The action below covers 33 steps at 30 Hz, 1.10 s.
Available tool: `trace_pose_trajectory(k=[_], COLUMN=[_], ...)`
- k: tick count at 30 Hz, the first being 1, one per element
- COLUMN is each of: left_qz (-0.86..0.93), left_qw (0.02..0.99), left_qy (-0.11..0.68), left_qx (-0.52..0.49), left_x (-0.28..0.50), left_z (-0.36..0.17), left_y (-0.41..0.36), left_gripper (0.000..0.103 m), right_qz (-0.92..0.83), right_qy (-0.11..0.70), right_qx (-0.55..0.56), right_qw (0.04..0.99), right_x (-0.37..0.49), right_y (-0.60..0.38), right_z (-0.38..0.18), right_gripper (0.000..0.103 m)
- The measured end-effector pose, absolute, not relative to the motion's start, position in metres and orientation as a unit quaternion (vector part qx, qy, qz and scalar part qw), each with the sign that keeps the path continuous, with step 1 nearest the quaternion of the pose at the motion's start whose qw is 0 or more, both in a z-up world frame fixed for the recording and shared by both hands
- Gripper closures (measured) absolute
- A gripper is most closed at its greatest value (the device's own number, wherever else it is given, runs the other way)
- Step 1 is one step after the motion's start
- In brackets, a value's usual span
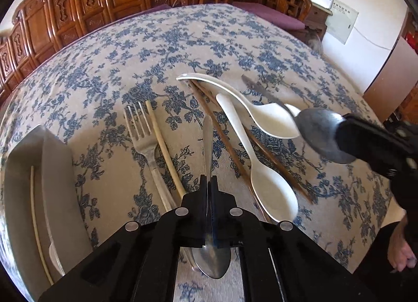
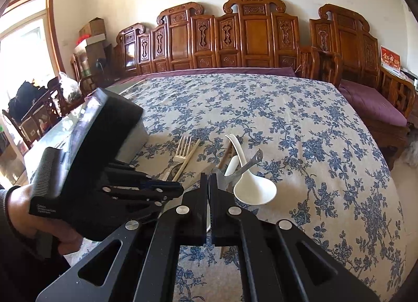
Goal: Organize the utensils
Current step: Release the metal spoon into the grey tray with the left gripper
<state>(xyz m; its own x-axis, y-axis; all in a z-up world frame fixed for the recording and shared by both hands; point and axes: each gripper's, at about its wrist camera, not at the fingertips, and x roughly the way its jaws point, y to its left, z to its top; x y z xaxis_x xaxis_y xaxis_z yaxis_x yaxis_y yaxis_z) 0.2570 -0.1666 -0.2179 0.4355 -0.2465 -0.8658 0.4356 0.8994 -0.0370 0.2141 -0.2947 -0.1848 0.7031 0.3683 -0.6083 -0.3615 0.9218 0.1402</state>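
My left gripper (image 1: 208, 179) is shut on a metal spoon (image 1: 208, 142): the handle points away and the bowl lies under the jaws. My right gripper (image 1: 342, 129) (image 2: 209, 179) is shut on the bowl of a second metal spoon (image 1: 318, 132) (image 2: 248, 165), held above the table with its handle pointing away. On the floral tablecloth lie a fork (image 1: 141, 135) (image 2: 183, 148), a pale chopstick (image 1: 164, 150), dark chopsticks (image 1: 222, 132) and two white ceramic spoons (image 1: 271, 122) (image 1: 269, 189), which rest across the dark chopsticks.
A grey metal tray (image 1: 54, 166) (image 2: 135, 135) stands at the left with one pale chopstick (image 1: 35, 218) inside. In the right wrist view a person's hand holds the left gripper (image 2: 177, 188) low on the left. Carved wooden benches line the far side.
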Motion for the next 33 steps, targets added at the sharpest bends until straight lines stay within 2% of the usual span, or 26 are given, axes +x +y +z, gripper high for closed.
trace_pose_trajectory(k=[20,33], left_qz=[-0.173,-0.116], left_qw=[0.883,0.894], left_qy=[0.434,0.433], left_qx=[0.05,-0.001], left_x=[0.236,0.241], left_z=[-0.155,-0.158], left_y=[-0.079,0.001], left_gripper=[0.102,0.101], right_qz=[0.235,0.244], right_qy=[0.303,0.29], right_qx=[-0.038,-0.059], right_qw=[0.923,0.923], right_x=[0.202,0.197], right_y=[-0.243,-0.221], right_z=[-0.167,-0.159], right_gripper=[0.101,0.101])
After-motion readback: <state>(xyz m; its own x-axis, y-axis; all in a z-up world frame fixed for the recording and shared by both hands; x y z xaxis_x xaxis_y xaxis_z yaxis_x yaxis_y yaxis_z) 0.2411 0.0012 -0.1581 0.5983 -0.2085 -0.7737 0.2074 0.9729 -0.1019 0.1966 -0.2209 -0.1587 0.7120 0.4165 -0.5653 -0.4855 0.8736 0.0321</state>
